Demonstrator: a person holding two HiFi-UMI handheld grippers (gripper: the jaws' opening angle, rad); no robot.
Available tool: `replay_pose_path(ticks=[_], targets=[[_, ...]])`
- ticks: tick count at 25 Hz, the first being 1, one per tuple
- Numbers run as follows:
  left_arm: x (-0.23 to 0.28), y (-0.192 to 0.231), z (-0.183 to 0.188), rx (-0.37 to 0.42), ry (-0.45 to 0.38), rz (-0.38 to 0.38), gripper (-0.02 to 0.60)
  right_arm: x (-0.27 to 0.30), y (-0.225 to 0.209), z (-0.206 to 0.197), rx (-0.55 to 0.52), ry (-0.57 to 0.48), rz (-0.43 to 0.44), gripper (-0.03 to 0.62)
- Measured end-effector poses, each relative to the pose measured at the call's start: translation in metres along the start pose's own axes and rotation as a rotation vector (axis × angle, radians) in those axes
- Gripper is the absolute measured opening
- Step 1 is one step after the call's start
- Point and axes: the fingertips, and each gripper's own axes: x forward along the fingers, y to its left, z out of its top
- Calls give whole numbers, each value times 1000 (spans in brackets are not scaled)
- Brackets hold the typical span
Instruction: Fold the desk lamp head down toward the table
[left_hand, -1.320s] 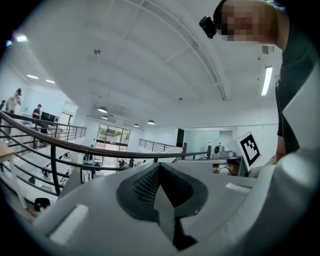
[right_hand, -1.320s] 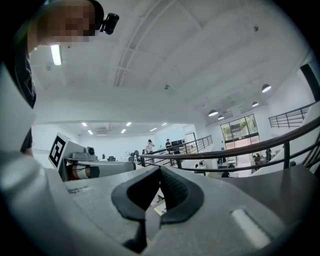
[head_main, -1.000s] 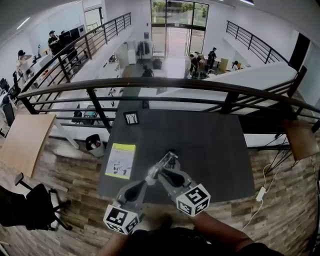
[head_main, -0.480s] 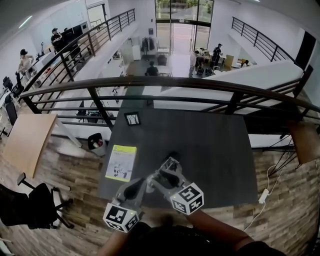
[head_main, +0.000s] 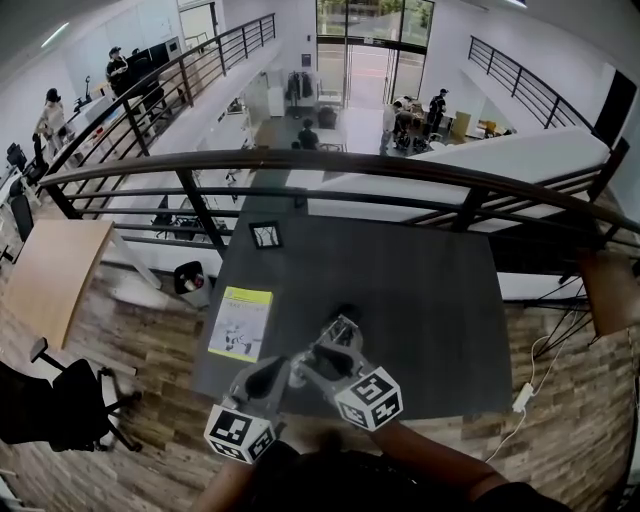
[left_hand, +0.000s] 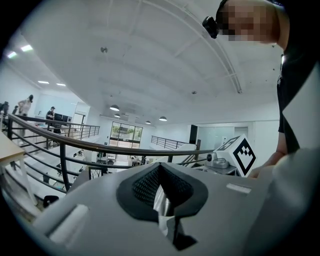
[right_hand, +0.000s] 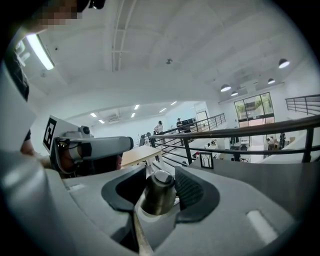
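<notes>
The desk lamp (head_main: 341, 329) is a small silver-metal piece low over the dark table (head_main: 420, 290) near its front edge. Both grippers converge on it from below in the head view. My left gripper (head_main: 291, 369) is shut on a thin silvery part of the lamp (left_hand: 161, 207), which stands edge-on between its black pads (left_hand: 145, 186). My right gripper (head_main: 333, 343) has its jaws opening around the lamp's round metal cylinder (right_hand: 158, 192). The cylinder stands between the jaws with a gap on its left side. The rest of the lamp is hidden by the grippers.
A yellow-green printed sheet (head_main: 240, 322) lies at the table's left edge, and a small framed card (head_main: 265, 235) stands at its far left corner. A dark railing (head_main: 330, 165) runs behind the table. A wooden desk (head_main: 50, 280) and an office chair (head_main: 60, 410) stand to the left.
Both grippers and the lamp part between them have sunk a little toward the table's front edge. The right gripper's marker cube has shifted slightly left.
</notes>
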Motion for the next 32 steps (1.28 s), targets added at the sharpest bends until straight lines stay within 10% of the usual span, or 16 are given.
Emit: replay_pose_path(ticks=[32], targets=[[-40,10,-25,-23,42,61,2,55,2,-166,-198,328,-62,117]])
